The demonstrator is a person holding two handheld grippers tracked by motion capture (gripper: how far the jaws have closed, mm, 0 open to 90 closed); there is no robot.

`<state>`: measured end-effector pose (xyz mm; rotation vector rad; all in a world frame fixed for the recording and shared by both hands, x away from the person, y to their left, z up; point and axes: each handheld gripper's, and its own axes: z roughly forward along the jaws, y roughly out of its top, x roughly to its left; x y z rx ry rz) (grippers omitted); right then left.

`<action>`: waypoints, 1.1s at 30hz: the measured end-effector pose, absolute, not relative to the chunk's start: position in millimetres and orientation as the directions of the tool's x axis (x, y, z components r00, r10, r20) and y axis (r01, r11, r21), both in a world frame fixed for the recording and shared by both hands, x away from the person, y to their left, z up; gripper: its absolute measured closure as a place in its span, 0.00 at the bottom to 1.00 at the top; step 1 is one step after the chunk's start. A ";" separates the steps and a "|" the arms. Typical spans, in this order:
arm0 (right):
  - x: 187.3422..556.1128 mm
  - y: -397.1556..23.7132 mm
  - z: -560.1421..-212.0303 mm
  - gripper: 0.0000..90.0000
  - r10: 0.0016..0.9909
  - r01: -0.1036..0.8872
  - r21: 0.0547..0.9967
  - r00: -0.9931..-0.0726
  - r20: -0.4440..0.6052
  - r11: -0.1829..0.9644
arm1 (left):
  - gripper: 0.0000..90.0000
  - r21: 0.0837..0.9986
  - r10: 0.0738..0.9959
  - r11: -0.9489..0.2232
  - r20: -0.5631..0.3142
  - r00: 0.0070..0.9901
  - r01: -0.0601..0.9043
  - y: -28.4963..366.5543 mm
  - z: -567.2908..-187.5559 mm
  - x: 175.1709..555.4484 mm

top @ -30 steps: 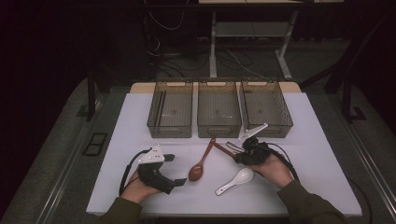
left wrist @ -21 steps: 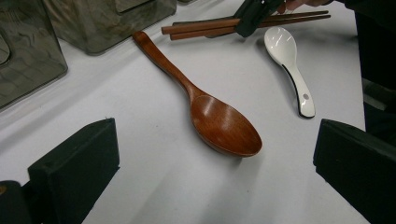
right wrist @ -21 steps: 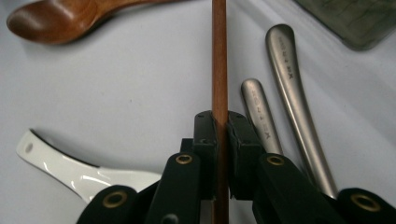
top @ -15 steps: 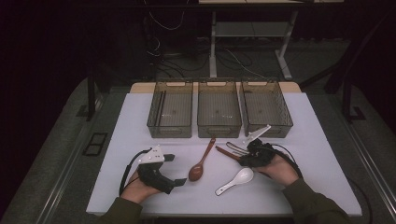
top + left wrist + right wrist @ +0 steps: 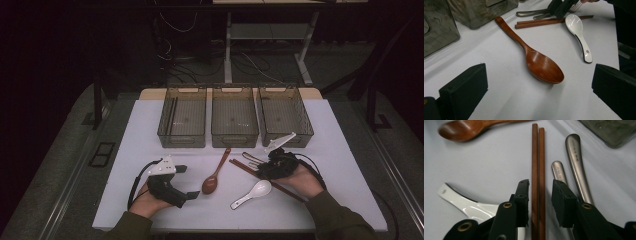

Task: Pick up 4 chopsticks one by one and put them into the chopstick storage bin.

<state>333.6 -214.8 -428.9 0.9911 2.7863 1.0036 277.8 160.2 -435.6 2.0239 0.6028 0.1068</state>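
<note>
Right gripper view looks straight down the right gripper [image 5: 539,195], whose black jaws have just been opening and now straddle the pair of reddish-brown wooden chopsticks [image 5: 538,170]; the sticks lie side by side on the white table [image 5: 499,165] with a sliver of daylight on each side, so the pads do not press on them. The straddle suits a pinch across both sticks at once, which I judge to be the aim. Just right of the jaws lie two grey metal utensil handles [image 5: 576,162], and on the other side the white ceramic soup spoon [image 5: 471,205]. In the high view the left gripper [image 5: 170,184] rests on the table near the glossy brown wooden spoon [image 5: 215,172]; the left gripper view shows its jaws spread wide with nothing between them, seemingly waiting. Three smoky translucent plastic bins [image 5: 235,117] stand in a row behind the cutlery; the left bin seems to hold a thin dark stick along its wall, the others look empty.
</note>
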 end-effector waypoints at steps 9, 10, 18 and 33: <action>322.3 -234.1 -423.9 0.72 0.562 0.539 0.609 -0.808 0.177 0.583 | 0.00 0.839 0.455 -0.399 -0.169 0.874 0.370 159.9 -435.3 277.7; 321.5 -236.4 -423.6 0.73 0.566 0.539 0.608 -0.806 0.172 0.583 | 0.00 0.839 0.456 -0.398 -0.170 0.874 0.371 159.8 -435.3 277.7; 316.7 -247.8 -427.2 0.82 0.564 0.539 0.596 -0.809 0.169 0.595 | 0.00 0.837 0.456 -0.400 -0.171 0.873 0.373 159.4 -435.6 277.9; 314.5 -249.3 -436.4 0.88 0.558 0.532 0.563 -0.817 0.145 0.632 | 0.00 0.837 0.456 -0.400 -0.170 0.873 0.372 159.4 -435.8 278.1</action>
